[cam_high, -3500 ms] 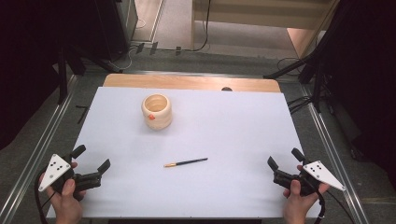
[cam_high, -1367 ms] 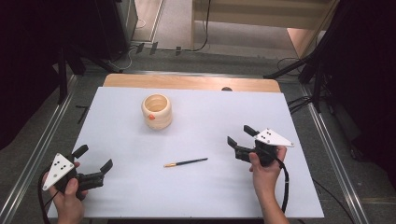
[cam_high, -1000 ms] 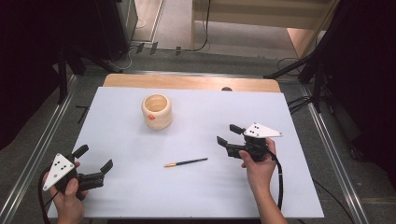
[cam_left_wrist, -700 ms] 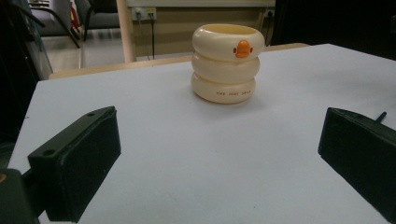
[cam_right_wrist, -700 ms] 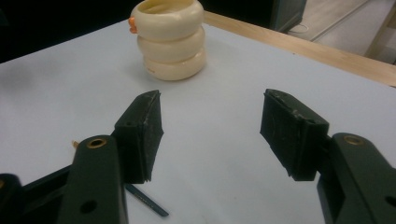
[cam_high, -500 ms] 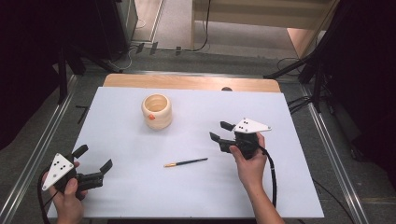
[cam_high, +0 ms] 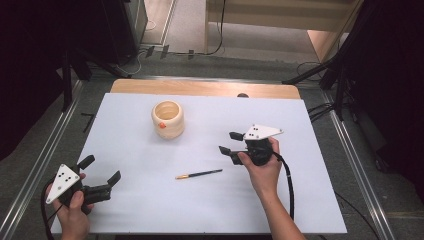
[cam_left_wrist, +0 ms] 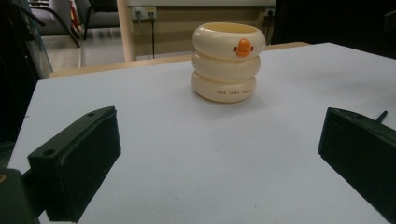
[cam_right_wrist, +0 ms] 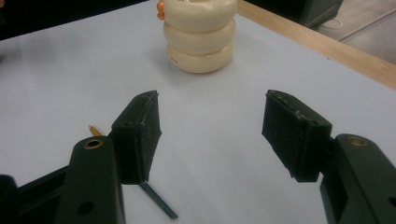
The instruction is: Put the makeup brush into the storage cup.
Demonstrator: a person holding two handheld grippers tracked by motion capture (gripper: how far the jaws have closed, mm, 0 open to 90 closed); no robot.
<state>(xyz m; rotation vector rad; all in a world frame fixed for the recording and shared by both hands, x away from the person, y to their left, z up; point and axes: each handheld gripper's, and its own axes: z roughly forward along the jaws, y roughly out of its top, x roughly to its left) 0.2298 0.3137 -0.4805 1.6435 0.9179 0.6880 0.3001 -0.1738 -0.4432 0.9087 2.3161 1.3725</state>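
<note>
The right gripper [cam_high: 227, 142] hangs above the white table [cam_high: 300, 200] just beyond the pen [cam_high: 199, 174], its jaws apart with nothing between them; they have just been opening a little after closing partway. In the right gripper view the pen [cam_right_wrist: 156, 200] passes beneath the left-hand jaw rather than through the gap, so a straight descent from here would likely land a pad on the barrel and roll or flick it aside instead of catching it. The pen is thin and lies flat on a smooth surface, which makes it prone to slipping out of a pinch that is off-centre or too high. The cream ringed cup [cam_high: 168, 119] stands well apart from the pen, toward the far left, and is at little risk. The left gripper [cam_high: 100, 175] rests at the near left corner, jaws wide and empty, facing the cup [cam_left_wrist: 228, 60].
</note>
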